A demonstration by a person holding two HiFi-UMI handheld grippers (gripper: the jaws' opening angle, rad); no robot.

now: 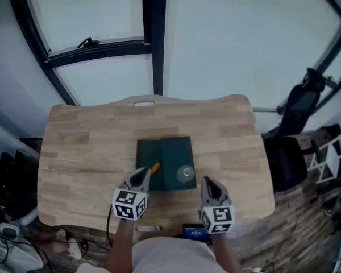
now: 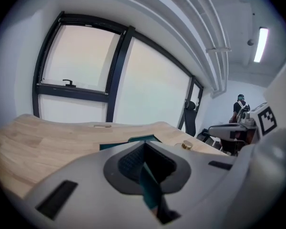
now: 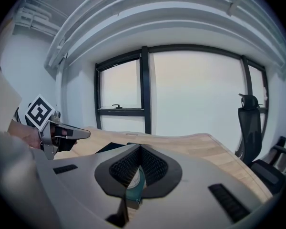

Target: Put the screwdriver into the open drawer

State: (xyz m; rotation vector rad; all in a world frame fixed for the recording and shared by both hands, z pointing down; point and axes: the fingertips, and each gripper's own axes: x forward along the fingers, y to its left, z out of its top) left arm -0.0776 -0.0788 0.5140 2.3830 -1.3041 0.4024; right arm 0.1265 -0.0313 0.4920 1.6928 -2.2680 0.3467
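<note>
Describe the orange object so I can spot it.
On the light wooden table, find the dark green flat box at its centre. At the box's near left edge, by the left gripper tip, is the small orange rod, the only bright thing there.

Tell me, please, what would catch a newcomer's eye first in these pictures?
The dark green box in the middle of the wooden table stands out first, with a big window beyond it. Next come the left gripper and right gripper near the table's front edge, both shut, and an orange handle, probably the screwdriver's, just off the left one's tip.
</note>
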